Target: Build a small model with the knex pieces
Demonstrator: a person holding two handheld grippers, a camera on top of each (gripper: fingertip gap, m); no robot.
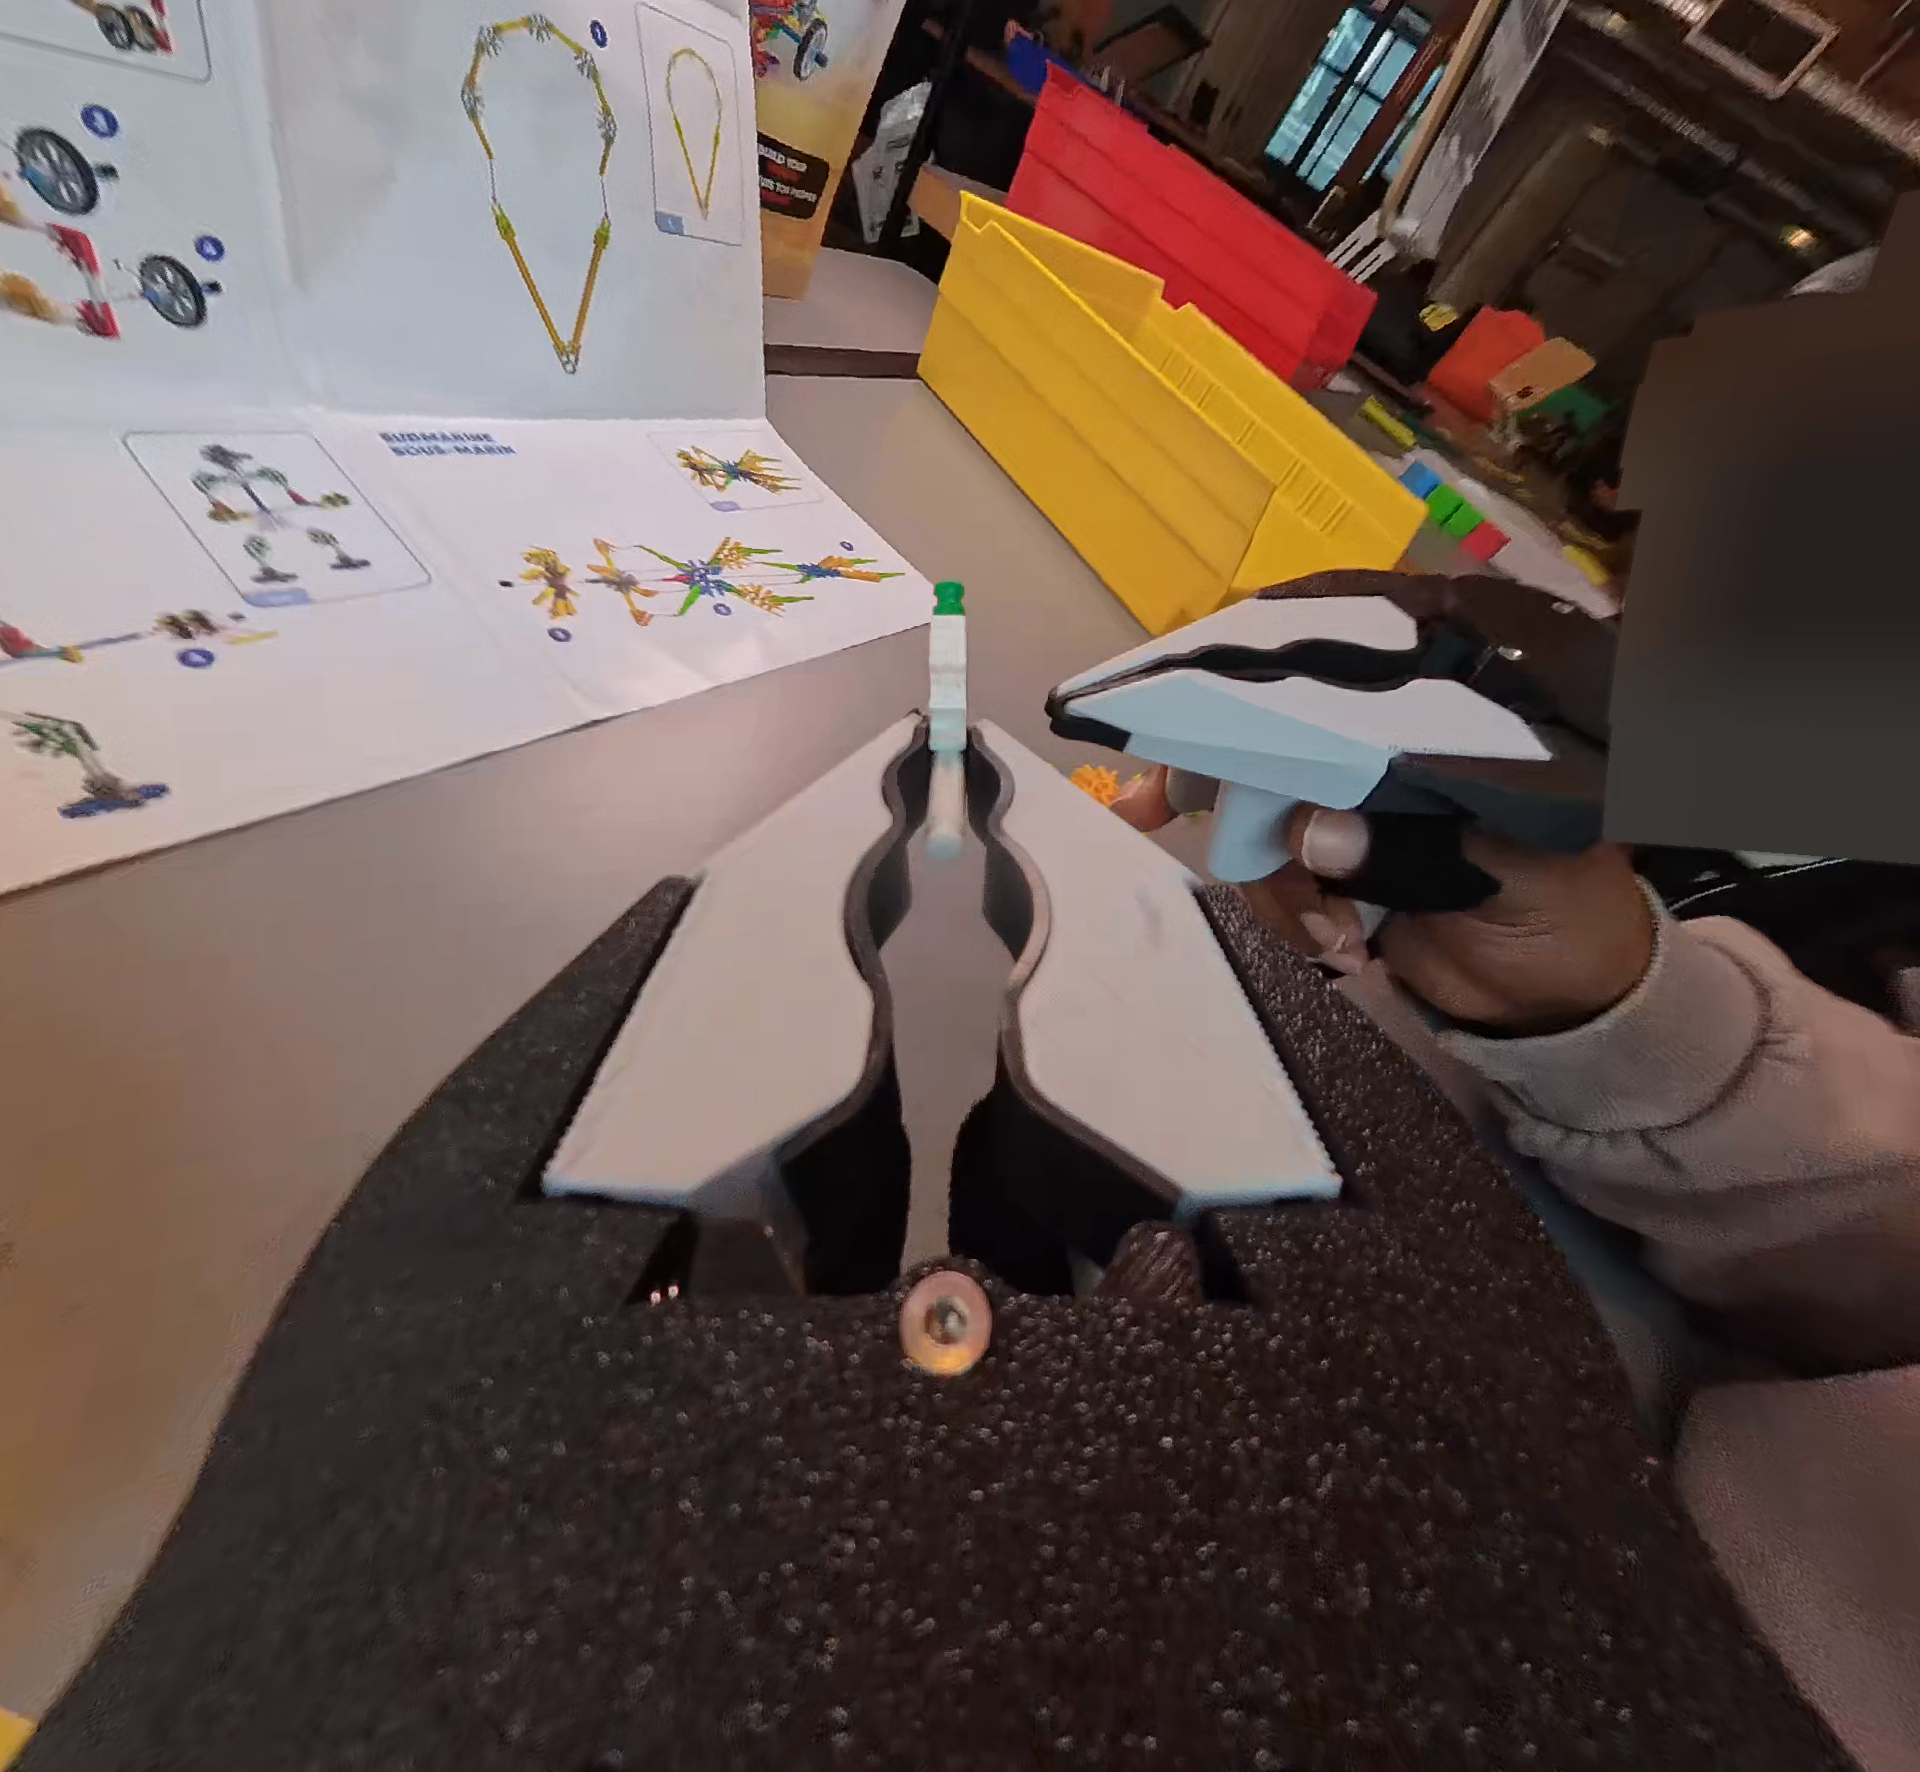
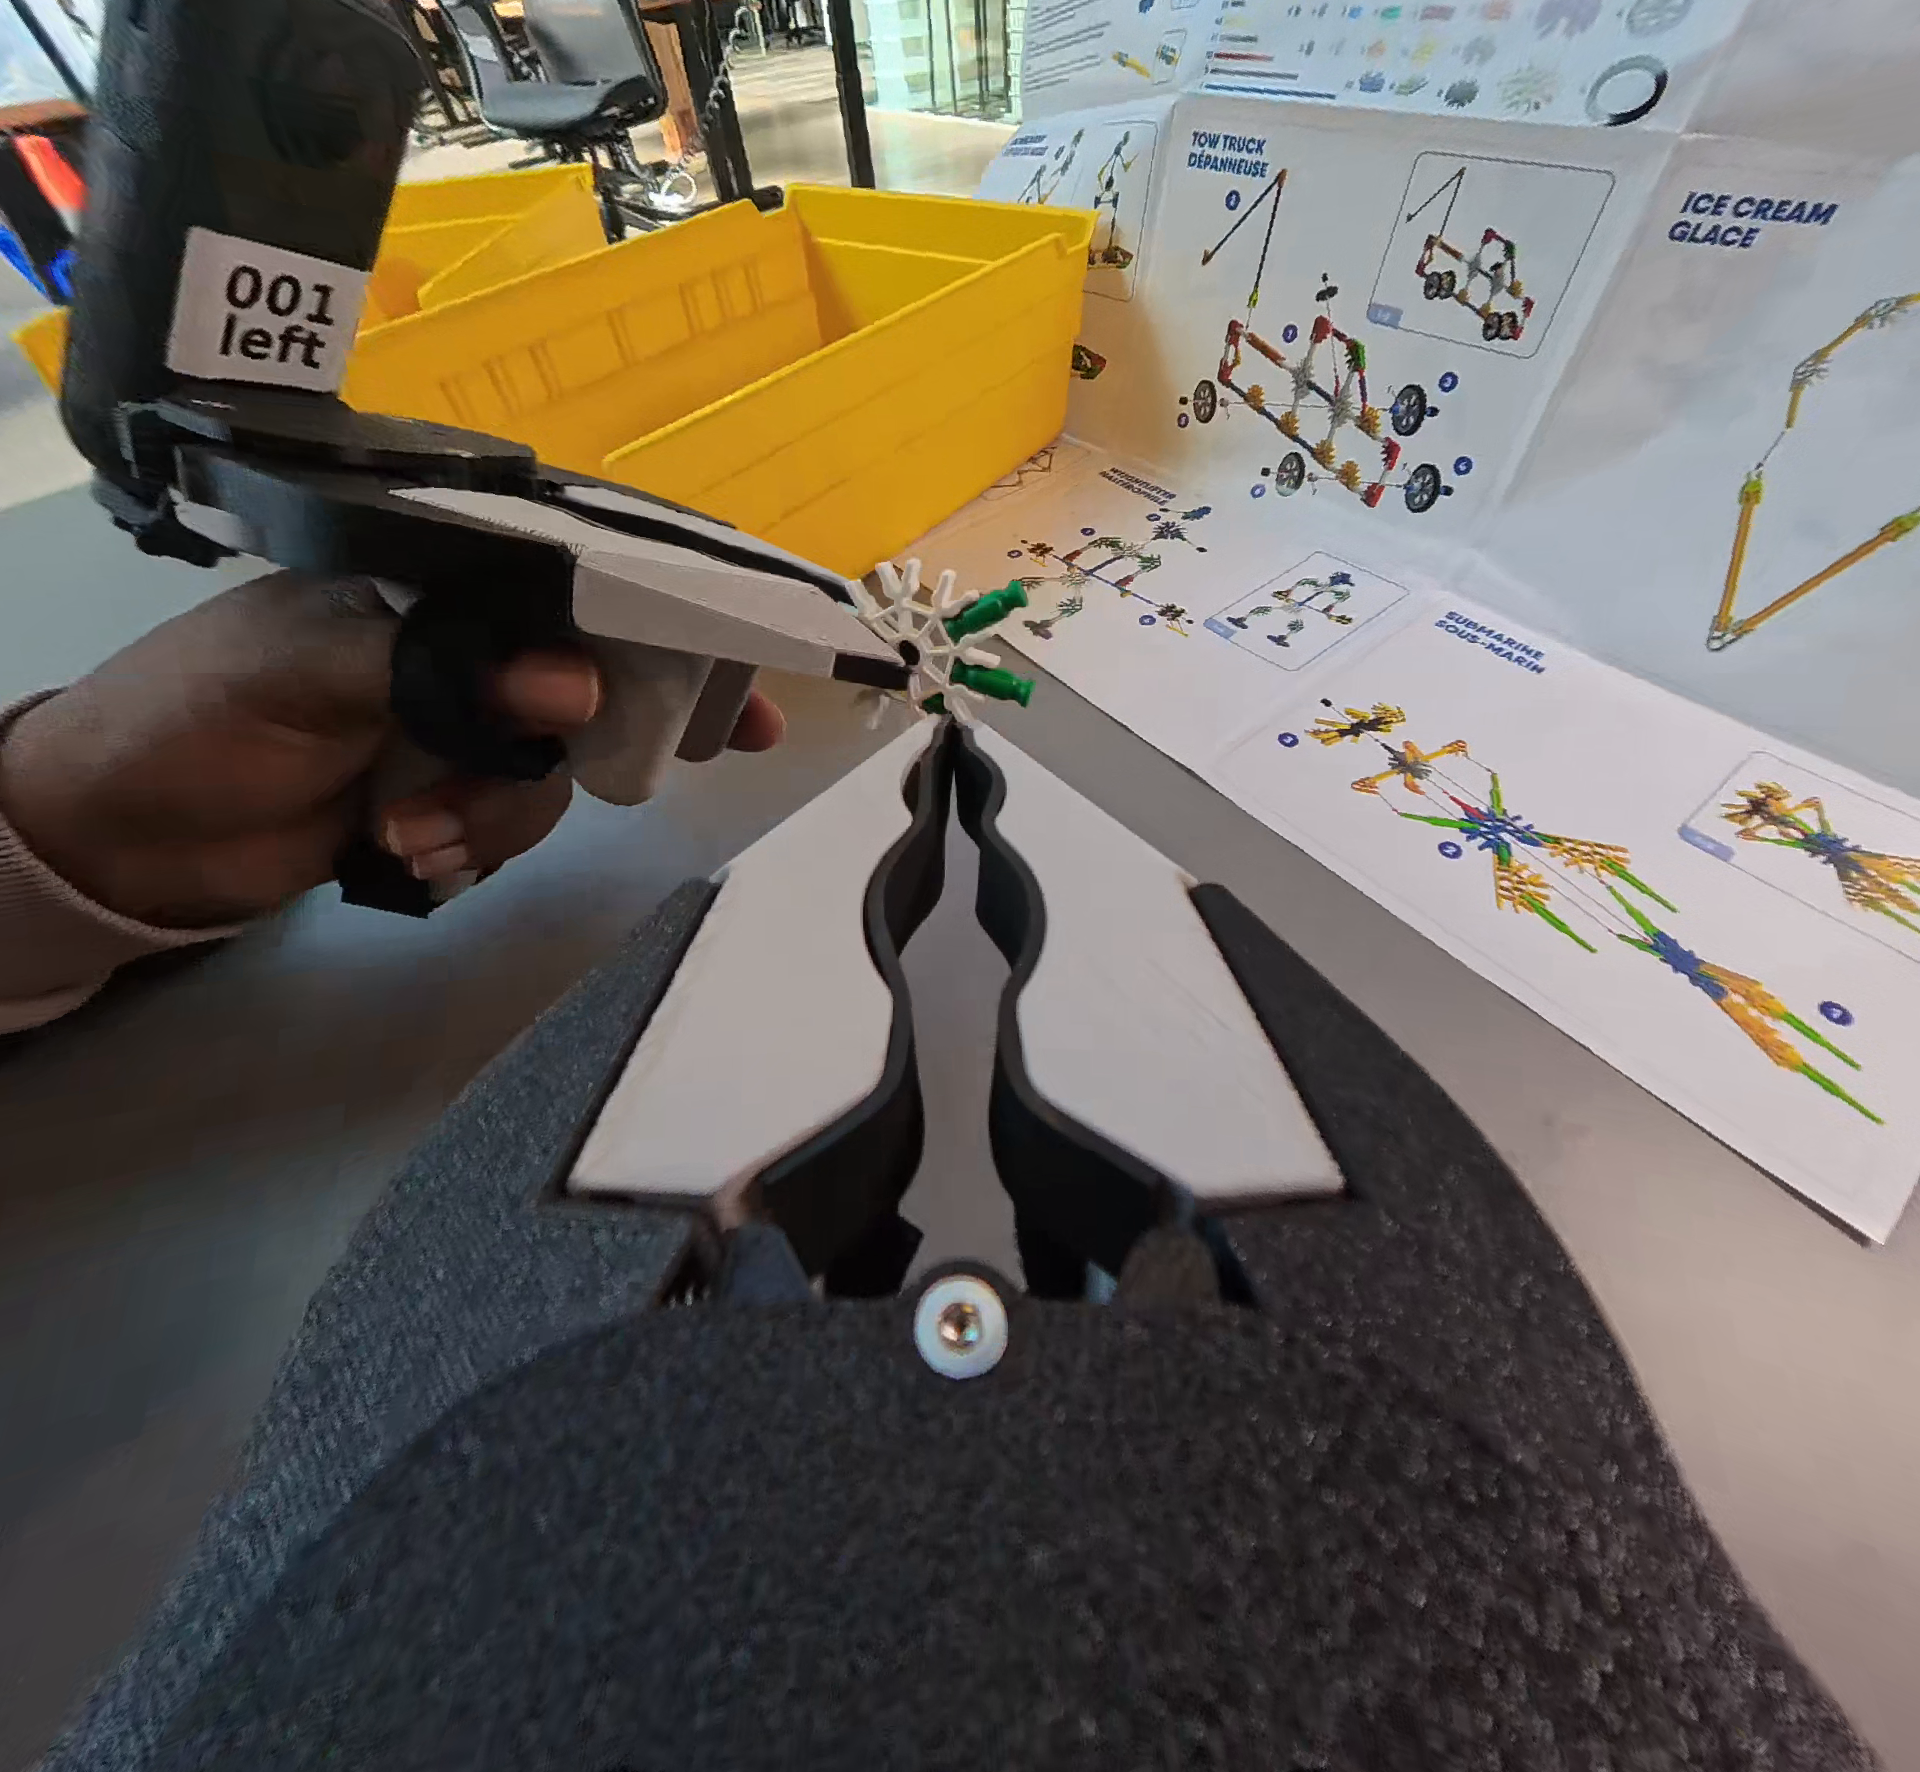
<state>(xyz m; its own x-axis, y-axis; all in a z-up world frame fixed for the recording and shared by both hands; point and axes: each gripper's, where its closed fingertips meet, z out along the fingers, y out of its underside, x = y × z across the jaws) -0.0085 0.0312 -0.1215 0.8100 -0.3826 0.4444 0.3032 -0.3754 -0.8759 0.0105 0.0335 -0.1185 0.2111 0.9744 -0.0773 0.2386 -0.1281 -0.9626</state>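
My left gripper is shut on a white snowflake-shaped connector, seen edge-on with a green rod sticking up from it. In the right wrist view the left gripper holds that connector above the table, with two green rods plugged into its right side. My right gripper is shut just below the connector. A short green rod end shows at its tips and touches the connector's lower edge. In the left wrist view the right gripper sits close to the right of the connector.
A folded instruction sheet stands and lies on the grey table; it also shows in the right wrist view. A yellow divided bin and a red bin stand behind. A hand grips each tool. Small coloured blocks lie far right. Less than 4 cm separates the two grippers' tips.
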